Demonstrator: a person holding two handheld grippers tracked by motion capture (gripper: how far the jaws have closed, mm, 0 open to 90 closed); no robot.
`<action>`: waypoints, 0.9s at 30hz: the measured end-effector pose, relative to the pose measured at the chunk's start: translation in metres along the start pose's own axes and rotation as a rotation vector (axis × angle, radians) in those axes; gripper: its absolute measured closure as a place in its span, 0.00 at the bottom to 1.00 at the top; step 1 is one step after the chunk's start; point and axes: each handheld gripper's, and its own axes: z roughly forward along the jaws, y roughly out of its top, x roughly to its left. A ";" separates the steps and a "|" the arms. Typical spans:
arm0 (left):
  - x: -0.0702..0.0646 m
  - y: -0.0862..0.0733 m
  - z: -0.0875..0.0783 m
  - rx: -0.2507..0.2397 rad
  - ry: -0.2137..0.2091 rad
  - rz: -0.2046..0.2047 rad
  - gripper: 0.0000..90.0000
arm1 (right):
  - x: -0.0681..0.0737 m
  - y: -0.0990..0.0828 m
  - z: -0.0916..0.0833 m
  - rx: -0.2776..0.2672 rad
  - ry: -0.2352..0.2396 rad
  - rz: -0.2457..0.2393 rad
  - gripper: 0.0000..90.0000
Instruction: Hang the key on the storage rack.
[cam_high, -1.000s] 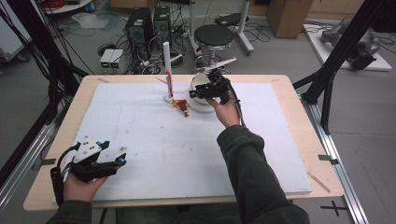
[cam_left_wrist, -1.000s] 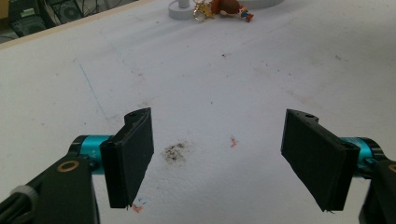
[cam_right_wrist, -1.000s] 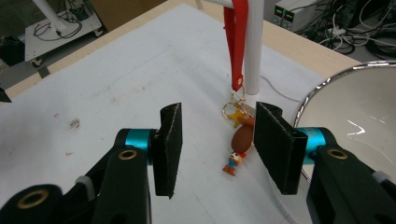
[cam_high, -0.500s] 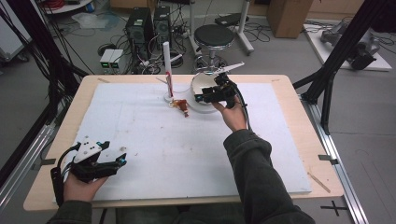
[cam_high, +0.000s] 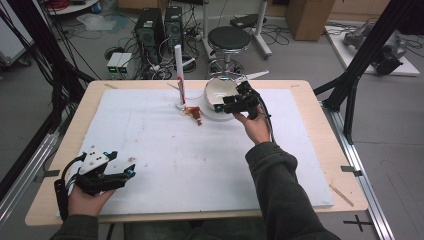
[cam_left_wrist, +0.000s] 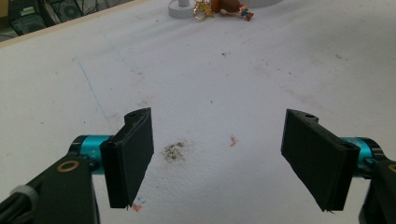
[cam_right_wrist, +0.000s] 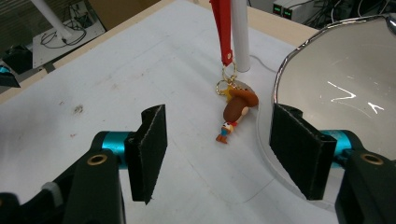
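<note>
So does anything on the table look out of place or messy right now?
Mostly the keychain figure: it lies on its side at the white post's base, its red strap running up the post. The white mat also carries small stains and specks.

The left gripper (cam_left_wrist: 217, 158) hangs low over the white table cover (cam_left_wrist: 261, 60), and its two black jaws stand wide apart, one at 8 o'clock and one at 4 o'clock. Between them lies a small dark smudge (cam_left_wrist: 174, 150), with a little orange mark (cam_left_wrist: 232, 140) just beside it. Far off, at 12 o'clock, a brown toy figure (cam_left_wrist: 229, 6) with a gold ring (cam_left_wrist: 201, 11) lies beside a white round base (cam_left_wrist: 181, 9).
</note>
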 end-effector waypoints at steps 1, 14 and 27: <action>0.000 0.000 0.000 0.001 0.001 0.001 0.29 | 0.000 0.000 -0.001 0.003 0.002 0.001 0.39; 0.000 0.000 -0.001 0.001 0.000 0.000 0.29 | -0.001 -0.014 -0.010 -0.011 -0.015 0.009 0.34; 0.000 -0.001 -0.002 0.001 0.004 0.002 0.29 | -0.001 -0.028 -0.020 -0.012 -0.017 0.012 0.28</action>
